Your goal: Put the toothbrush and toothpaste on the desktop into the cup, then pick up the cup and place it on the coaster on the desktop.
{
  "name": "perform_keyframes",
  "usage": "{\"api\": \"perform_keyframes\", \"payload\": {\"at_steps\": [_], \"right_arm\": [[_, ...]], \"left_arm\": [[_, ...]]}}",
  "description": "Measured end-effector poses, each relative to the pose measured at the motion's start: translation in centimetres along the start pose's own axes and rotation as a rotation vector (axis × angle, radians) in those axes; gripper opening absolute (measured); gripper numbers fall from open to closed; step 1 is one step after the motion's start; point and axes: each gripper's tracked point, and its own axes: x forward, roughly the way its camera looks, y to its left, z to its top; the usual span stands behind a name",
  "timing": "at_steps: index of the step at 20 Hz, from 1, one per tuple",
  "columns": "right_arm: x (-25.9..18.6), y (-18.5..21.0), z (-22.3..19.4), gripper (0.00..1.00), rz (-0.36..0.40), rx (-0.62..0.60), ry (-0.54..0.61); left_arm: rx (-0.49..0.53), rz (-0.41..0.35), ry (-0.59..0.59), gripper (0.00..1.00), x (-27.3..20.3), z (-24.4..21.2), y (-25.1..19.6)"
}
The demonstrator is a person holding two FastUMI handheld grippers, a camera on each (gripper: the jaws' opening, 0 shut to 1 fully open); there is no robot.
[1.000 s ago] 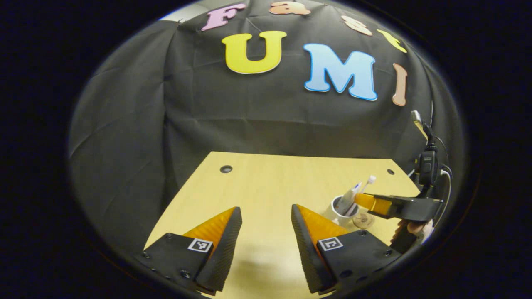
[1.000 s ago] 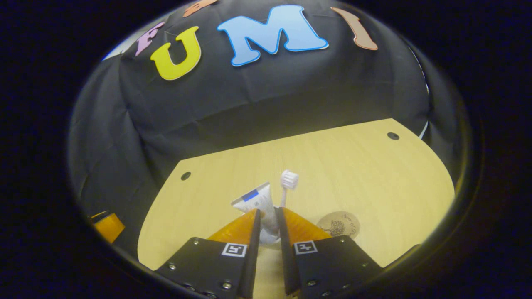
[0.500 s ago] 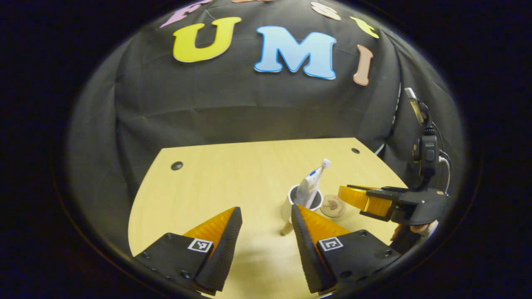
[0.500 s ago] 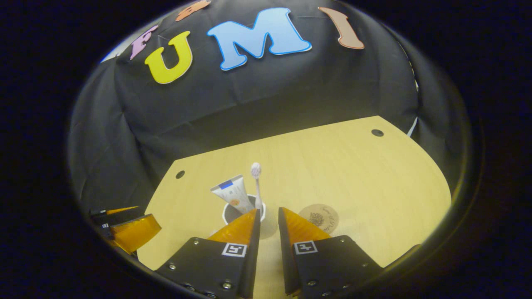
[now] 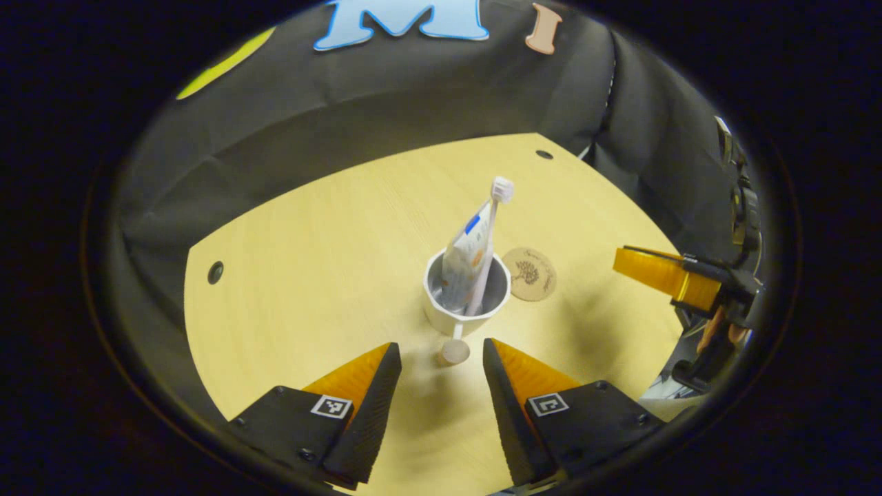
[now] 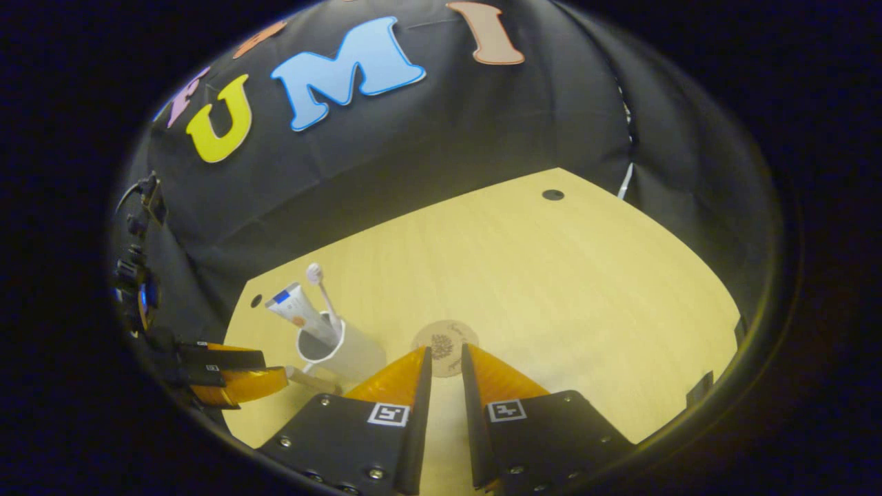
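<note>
Black cloth drapes behind a pale yellow wooden desktop [image 5: 331,248] with small dark holes near its edges. Seen from the left gripper view, a white cylindrical cup [image 5: 467,296] with a wooden peg handle stands mid-desk, the handle pointing toward the left gripper [image 5: 441,365], whose jaws are spread wide and empty just short of it. Inside the cup lean a white toothpaste tube [image 5: 463,258] with blue marking and a white toothbrush [image 5: 488,241], bristles up. Just beyond the cup, to its right, lies a round brown cork coaster [image 5: 529,274] — bare, close to the cup but not under it. Farther right of the cup hangs the right gripper [image 5: 665,275].

From the right gripper view, the right gripper [image 6: 445,365] has its jaws narrowed to a slim gap, gripping nothing, with the coaster [image 6: 444,339] just past its tips. The cup [image 6: 337,351] stands left of the coaster, toothpaste tube [image 6: 295,311] and toothbrush [image 6: 322,293] upright in it — the left gripper [image 6: 238,375] sits beside its handle.
</note>
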Motion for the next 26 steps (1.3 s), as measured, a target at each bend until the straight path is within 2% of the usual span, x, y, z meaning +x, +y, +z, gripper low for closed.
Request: {"api": "perform_keyframes", "payload": {"at_steps": [6, 13, 16, 18, 21, 26], "right_arm": [[-1.0, -4.8, 0.2, 0.27, -0.085, 0.077, -0.002], [-1.2, -7.8, -0.5, 0.27, -0.140, 0.137, 0.021], [-1.0, -8.5, -0.9, 0.27, -0.147, 0.151, 0.038], [-0.9, -8.6, -1.1, 0.27, -0.149, 0.154, 0.049], [-0.6, -8.4, -1.3, 0.27, -0.142, 0.153, 0.062], [-0.7, -8.5, -1.5, 0.27, -0.139, 0.152, 0.068]], "left_arm": [[0.100, -0.016, 0.202, 0.78, 3.1, -1.3, -0.2], [0.134, -0.025, 0.295, 0.79, 6.1, -1.4, -0.4], [0.113, -0.037, 0.319, 0.58, 7.0, -1.7, -0.8], [0.104, -0.037, 0.327, 0.36, 7.2, -2.0, -1.1], [0.099, -0.030, 0.322, 0.32, 7.4, -1.9, -1.1], [0.084, -0.030, 0.295, 0.31, 7.3, -1.5, -1.6]]}}
